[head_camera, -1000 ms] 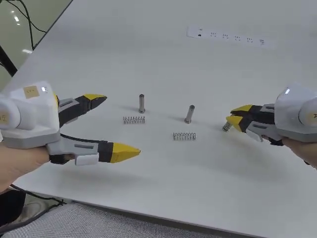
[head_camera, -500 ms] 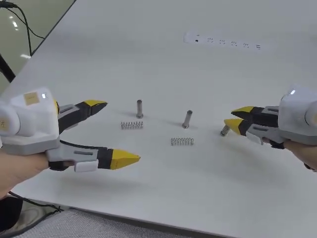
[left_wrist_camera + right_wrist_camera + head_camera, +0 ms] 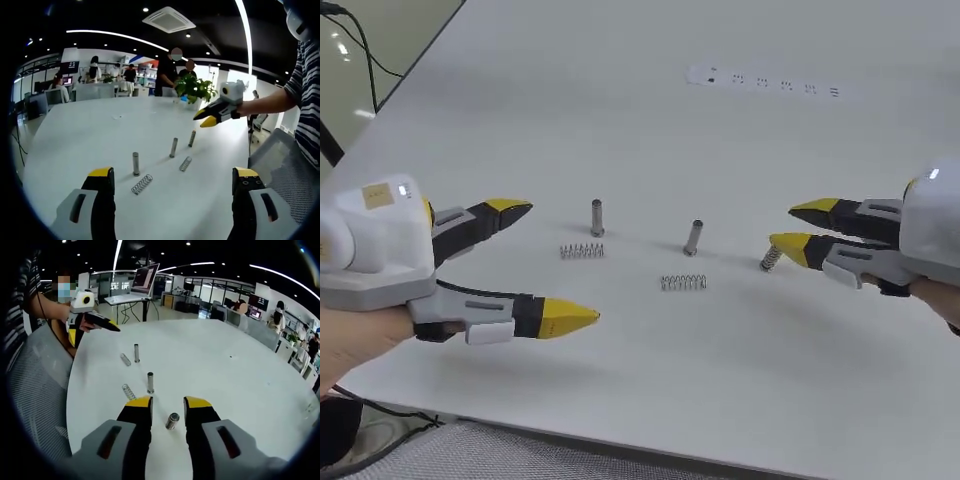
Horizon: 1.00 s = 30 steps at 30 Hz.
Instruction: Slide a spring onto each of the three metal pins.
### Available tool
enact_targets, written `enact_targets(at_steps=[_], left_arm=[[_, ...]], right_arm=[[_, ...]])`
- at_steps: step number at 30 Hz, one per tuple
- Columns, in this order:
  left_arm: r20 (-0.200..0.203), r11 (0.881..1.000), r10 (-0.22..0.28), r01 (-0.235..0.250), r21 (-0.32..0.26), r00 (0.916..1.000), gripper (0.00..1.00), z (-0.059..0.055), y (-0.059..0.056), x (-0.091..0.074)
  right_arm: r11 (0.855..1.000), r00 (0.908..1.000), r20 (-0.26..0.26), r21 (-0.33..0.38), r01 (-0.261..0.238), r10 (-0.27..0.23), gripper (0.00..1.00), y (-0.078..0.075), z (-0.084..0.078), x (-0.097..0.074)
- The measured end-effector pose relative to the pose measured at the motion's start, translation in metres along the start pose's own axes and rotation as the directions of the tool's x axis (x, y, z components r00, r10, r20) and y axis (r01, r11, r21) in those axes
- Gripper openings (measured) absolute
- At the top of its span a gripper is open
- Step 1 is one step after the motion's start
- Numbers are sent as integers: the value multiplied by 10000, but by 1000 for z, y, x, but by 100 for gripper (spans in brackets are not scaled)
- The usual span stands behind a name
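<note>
Three metal pins stand in a row on the white desk (image 3: 620,120). From the head view we designate them the left pin (image 3: 597,217), the middle pin (image 3: 693,237) and the right pin (image 3: 771,259).

1. Pins and springs
- The right pin carries the fitted spring (image 3: 172,421), coiled around its shaft.
- The left pin and the middle pin are bare.
- The first loose spring (image 3: 582,251) lies flat on the desk, just in front of the left pin and apart from it.
- The second loose spring (image 3: 683,284) lies flat in front of the middle pin, also apart from it.

2. Left tongs
- We hold the left tongs (image 3: 558,262) at the left end of the row, with the jaws spread wide and nothing between them.
- They touch neither a pin nor a spring.
- In the left gripper view, the pins and springs lie ahead, between the two yellow tips.

3. Right tongs
- We hold the right tongs (image 3: 785,226) at the right end of the row, with the jaws parted by a narrower gap and gripping nothing.
- In the right gripper view, the right pin shows in the gap between the jaws, clear of both.
- In the head view, the nearer jaw tip sits just beside the top of that pin.

4. Other items
- The power strip (image 3: 770,84) lies at the far side of the desk, well apart from the pins.
</note>
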<state>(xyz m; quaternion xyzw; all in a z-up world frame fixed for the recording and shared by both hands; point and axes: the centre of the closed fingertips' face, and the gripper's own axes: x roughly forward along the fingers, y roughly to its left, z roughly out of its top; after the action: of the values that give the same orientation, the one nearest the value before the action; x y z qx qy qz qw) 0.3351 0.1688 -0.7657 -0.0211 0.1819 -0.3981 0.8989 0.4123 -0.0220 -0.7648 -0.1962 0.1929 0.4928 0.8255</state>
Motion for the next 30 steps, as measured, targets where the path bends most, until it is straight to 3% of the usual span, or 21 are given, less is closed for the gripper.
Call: enact_targets(at_steps=[6, 12, 23, 30], left_arm=[[-8, 10000, 7, -7, -7, 10000, 97, 0, 1, 1], [-58, 10000, -4, 4, 4, 10000, 97, -1, 1, 1], [-76, 10000, 21, -21, -23, 10000, 97, -2, 1, 1], [-115, 10000, 5, -6, -60, 9999, 97, -4, 0, 0]], right_arm=[[9996, 9996, 86, -163, -252, 253, 27, 11, 4, -4], [9934, 9966, -275, -827, -797, 776, 27, 26, 2, -6], [9726, 9861, -776, -1704, -1583, 1469, 27, 45, 5, -4], [9474, 9721, -1210, -2283, -2241, 2008, 27, 59, 5, 3]])
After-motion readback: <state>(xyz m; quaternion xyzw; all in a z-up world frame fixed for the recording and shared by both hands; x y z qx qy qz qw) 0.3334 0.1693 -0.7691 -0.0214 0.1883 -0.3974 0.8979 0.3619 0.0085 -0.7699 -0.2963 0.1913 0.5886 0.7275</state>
